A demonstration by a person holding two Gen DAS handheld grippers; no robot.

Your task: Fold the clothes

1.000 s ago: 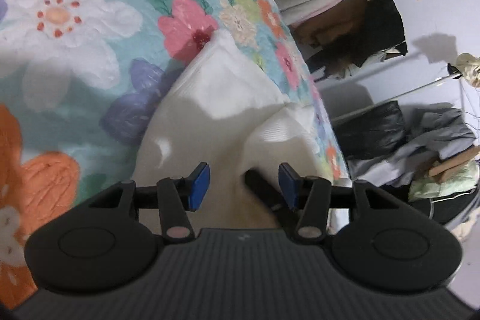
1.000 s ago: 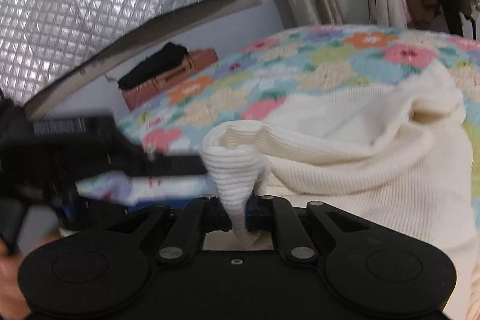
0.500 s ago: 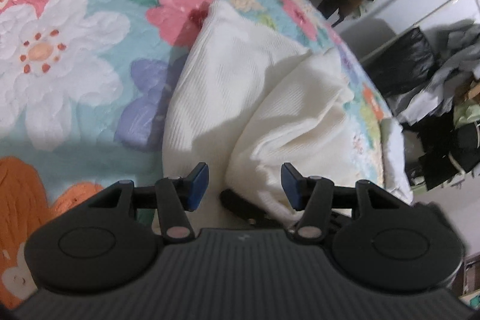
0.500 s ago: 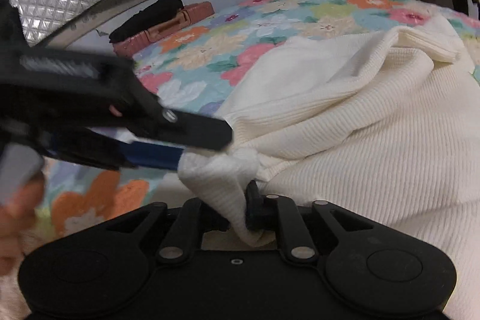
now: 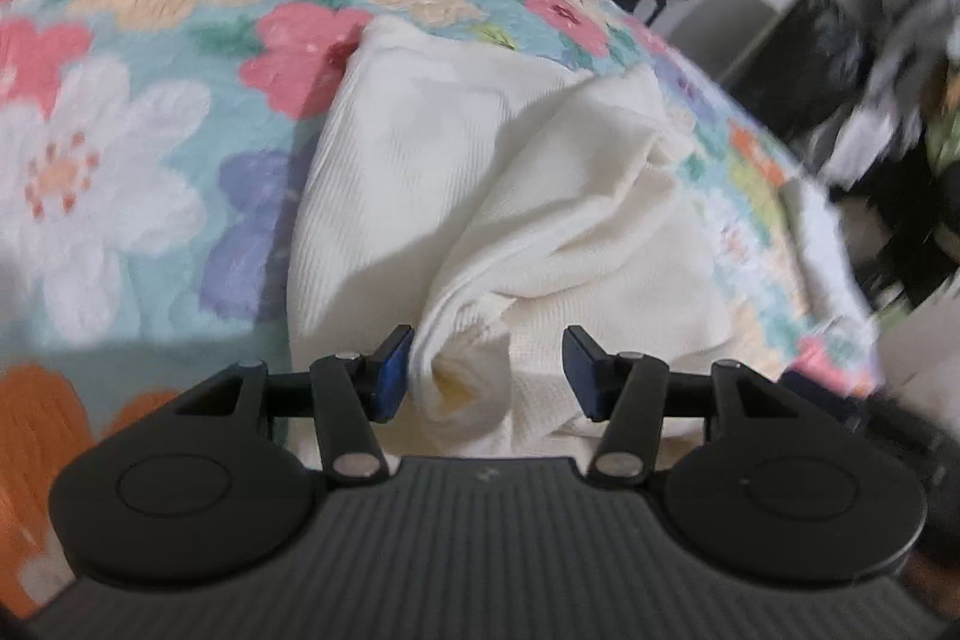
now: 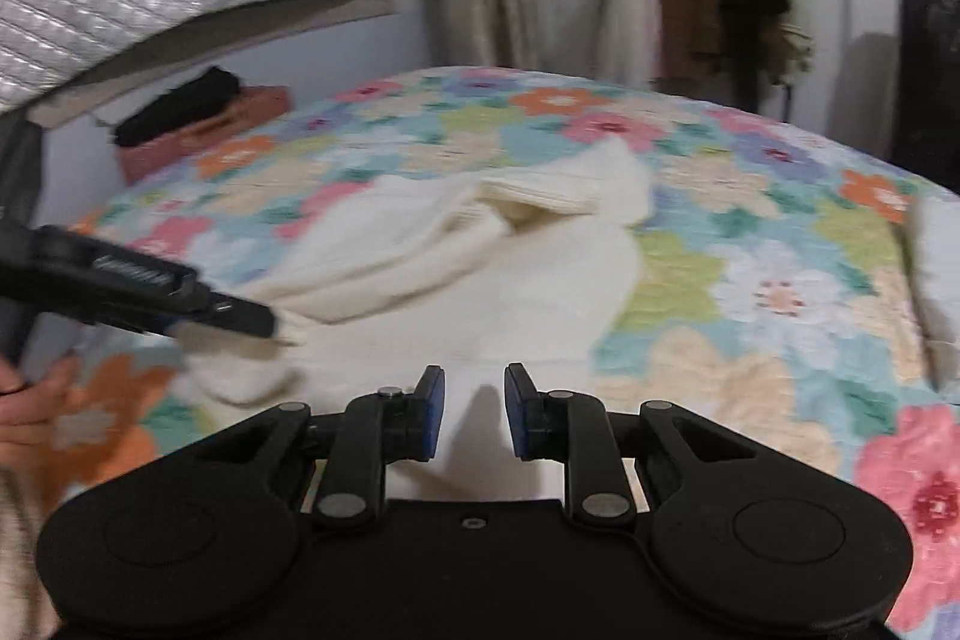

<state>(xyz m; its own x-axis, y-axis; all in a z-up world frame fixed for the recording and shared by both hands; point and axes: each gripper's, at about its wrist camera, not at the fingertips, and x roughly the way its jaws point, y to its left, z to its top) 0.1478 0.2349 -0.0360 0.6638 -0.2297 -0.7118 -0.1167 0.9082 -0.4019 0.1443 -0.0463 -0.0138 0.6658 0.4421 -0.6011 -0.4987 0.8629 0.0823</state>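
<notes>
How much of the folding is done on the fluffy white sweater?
Partly done. The cream sweater lies on the flowery quilt with one part already flopped over the rest, though it is lumpy. In hand: nothing is gripped. The right gripper is open and empty, and the left gripper is open around a bunched bit of knit. Left: smoothing the wrinkles and finishing the folds.

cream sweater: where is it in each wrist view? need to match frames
Left wrist: cream sweater fills centre, bunched cuff between the open jaws.
Right wrist: centre-left, beyond the open jaws, left gripper at its near-left edge.
Shared landmark: floral quilt underneath.
</notes>
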